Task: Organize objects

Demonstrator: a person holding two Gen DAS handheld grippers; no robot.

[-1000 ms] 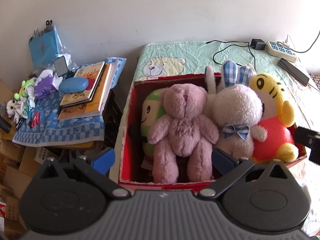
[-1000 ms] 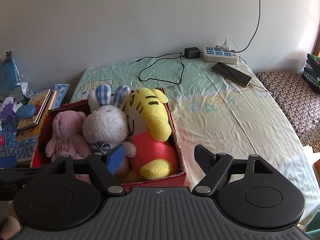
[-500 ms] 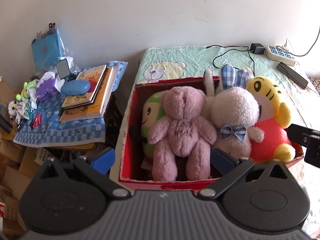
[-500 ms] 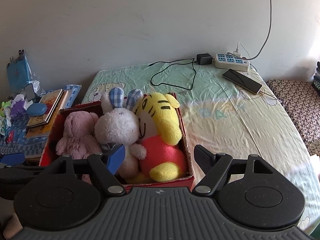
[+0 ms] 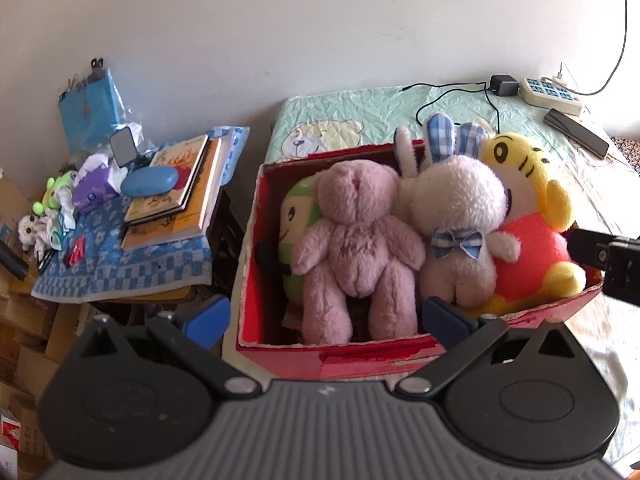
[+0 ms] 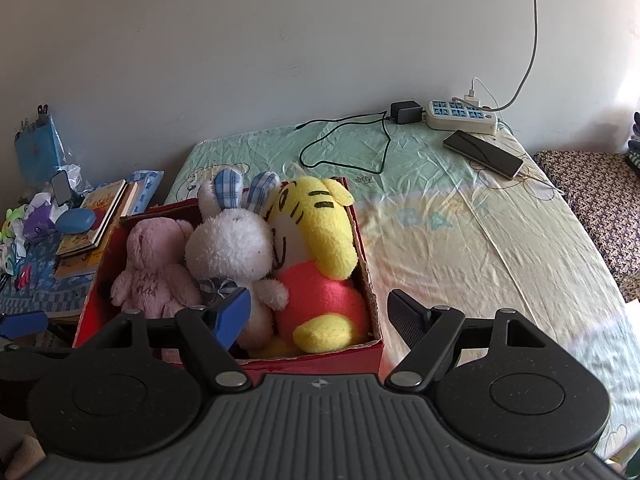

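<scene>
Four soft toys are being kept side by side in the red box [image 5: 344, 356], which is sitting at the near corner of the bed [image 6: 460, 240]: a green toy [image 5: 296, 220] against the left wall, then the pink bear [image 5: 356, 240], the white rabbit [image 5: 460, 216] and the yellow tiger [image 5: 528, 208] at the right end. The box is judged to be full, so the gathering of the toys appears to be largely done. The left claw [image 5: 324, 316] is being held spread and empty just in front of the box, and the right claw [image 6: 320, 312] is likewise being held spread, with nothing pinched, above the box's right front corner. No loose toys are being seen on the bed; only a phone [image 6: 482, 153], a power strip [image 6: 460, 116] and a cable [image 6: 352, 140] are lying there, while the cluttered side surface [image 5: 120, 272] with books [image 5: 176, 196] is perhaps being left for later.
</scene>
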